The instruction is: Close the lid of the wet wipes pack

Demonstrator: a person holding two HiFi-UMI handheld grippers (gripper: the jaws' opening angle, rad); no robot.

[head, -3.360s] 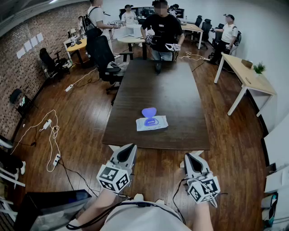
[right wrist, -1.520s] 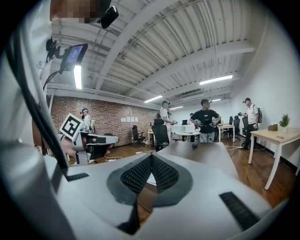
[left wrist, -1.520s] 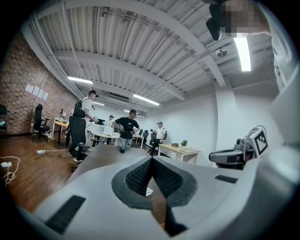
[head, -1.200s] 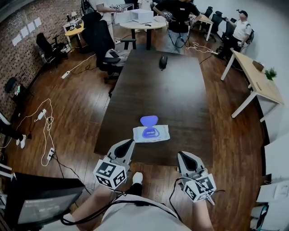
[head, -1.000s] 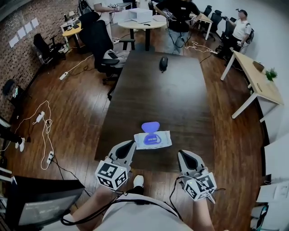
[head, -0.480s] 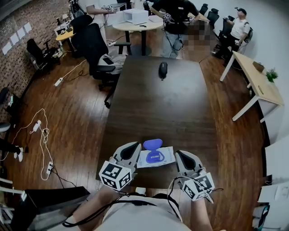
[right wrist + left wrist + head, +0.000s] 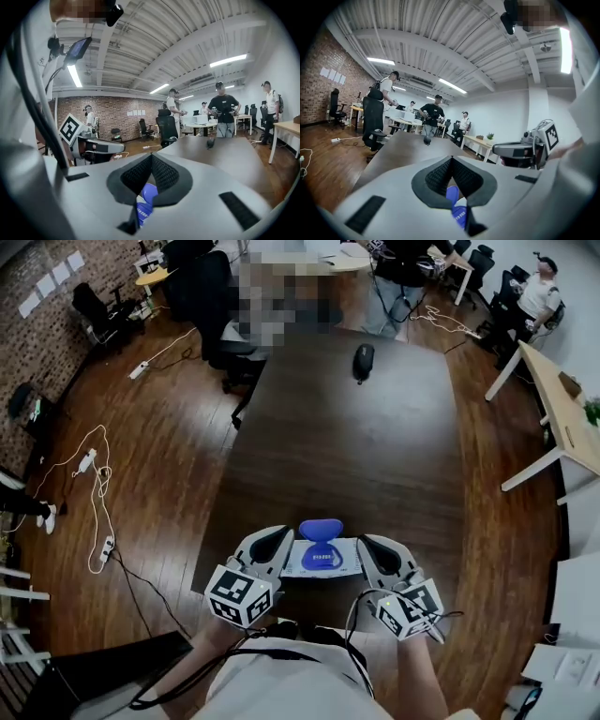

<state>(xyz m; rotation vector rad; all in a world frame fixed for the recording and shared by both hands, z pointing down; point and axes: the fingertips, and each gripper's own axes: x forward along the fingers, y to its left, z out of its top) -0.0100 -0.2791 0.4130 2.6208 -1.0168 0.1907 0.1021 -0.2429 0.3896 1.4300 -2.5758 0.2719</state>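
Closing has not begun. The wet wipes pack [image 7: 320,561] lies flat at the near edge of the counter [image 7: 366,456], about midway along that edge. Its blue lid [image 7: 320,530] is still flipped open and lies back toward the far edge, with the blue opening panel exposed.

The left hand-held gripper [image 7: 272,540] sits just beside the pack's left end and the right hand-held gripper [image 7: 373,549] just beside its right end. I cannot tell whether either touches the pack. On both, the jaws are pressed together with nothing pinched between them, and the lid shows only beyond them.

As I judge it, only the approach is done. One closed tip must get behind the lid, swing it over toward the near edge and press it down until it seats.
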